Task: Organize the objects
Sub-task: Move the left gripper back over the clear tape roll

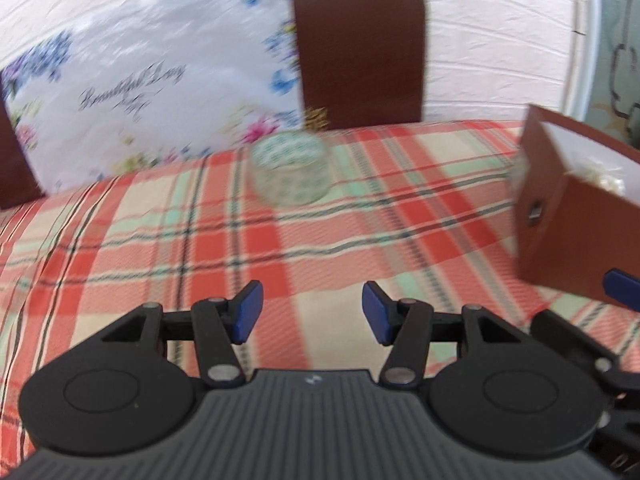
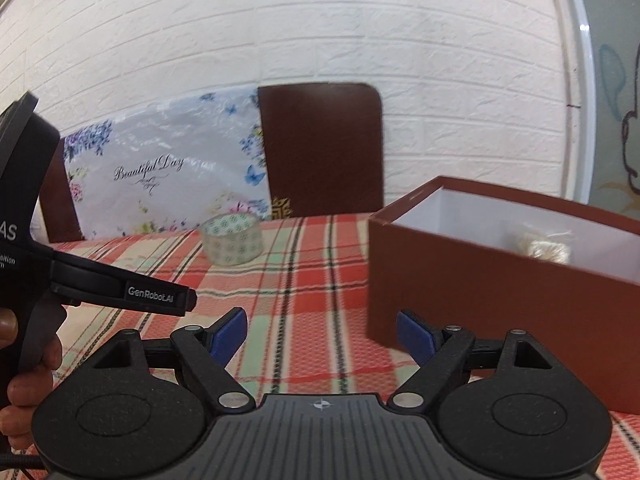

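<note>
The left tongs (image 1: 312,312) are seen spread apart and empty, lined up on the roll of patterned tape (image 1: 289,172), which stands on its flat side on the plaid tabletop (image 1: 160,240) at twelve o'clock, well ahead of the blue pads (image 1: 248,312). The right tongs (image 2: 322,338) are likewise parted with nothing between them, hovering low over the cloth, the brown box (image 2: 500,288) sitting just beside them at two o'clock.

Risk is judged as follows: the roll is clear-walled and smooth, so a pinch across its outside could let it squirt away or roll off toward the far edge, where a dark chair back (image 1: 360,52) and a floral bag (image 1: 152,80) stand. The loose cloth could be snagged and dragged by a low approach, shifting roll and box together. The left wrist picture is smeared by blur, so alignment on the roll is harder to trust. A carry toward the box could be clipped on its near wall, or on the other tool, since both are crowded at that side.

From the right wrist, the open box interior is shown, with a pale wrapped item (image 2: 546,248) already inside, and the left device is seen held in a hand (image 2: 28,364) at nine o'clock. From the left wrist, only the box corner (image 1: 560,208) at three o'clock is caught, but the straight line to the roll is given
</note>
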### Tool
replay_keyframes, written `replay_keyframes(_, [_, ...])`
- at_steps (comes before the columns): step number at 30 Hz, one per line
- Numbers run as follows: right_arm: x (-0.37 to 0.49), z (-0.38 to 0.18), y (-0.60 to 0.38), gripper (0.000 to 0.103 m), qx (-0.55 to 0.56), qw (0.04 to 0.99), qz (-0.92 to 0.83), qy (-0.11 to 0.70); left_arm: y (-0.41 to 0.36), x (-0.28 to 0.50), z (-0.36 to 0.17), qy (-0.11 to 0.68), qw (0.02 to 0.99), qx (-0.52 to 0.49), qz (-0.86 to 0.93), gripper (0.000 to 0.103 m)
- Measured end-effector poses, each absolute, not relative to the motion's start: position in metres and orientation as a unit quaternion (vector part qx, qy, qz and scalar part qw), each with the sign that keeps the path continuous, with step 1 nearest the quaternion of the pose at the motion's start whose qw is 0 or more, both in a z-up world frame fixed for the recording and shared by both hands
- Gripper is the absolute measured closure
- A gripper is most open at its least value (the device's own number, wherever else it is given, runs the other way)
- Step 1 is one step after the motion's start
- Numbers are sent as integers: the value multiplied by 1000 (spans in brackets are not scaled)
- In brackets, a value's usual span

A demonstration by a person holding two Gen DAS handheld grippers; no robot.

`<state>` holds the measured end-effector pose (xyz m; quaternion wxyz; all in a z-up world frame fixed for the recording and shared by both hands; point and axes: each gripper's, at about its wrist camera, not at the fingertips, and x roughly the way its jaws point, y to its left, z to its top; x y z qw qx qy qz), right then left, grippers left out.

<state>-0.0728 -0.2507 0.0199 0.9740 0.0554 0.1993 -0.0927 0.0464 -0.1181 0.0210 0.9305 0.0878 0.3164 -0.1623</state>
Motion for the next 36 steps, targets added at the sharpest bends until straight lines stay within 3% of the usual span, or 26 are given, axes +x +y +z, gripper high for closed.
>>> replay_keyframes(11, [-13, 2, -226, 21, 22, 964, -47, 259, -61, 93, -9, 345, 931, 66, -97, 46])
replay_keyframes(17, [28, -8, -217, 22, -3, 958, -28, 285, -34, 121, -17, 324, 942, 57, -71, 32])
replay_keyframes(20, [49, -13, -215, 22, -17, 954, -24, 298, -25, 135, -24, 306, 948, 55, -65, 19])
replay_keyframes(27, [105, -19, -210, 15, -32, 954, -6, 297, -16, 154, -29, 293, 953, 34, -72, 12])
replay_keyframes(36, [175, -23, -200, 6, -28, 956, 20, 291, -12, 154, -33, 286, 955, 21, -77, 12])
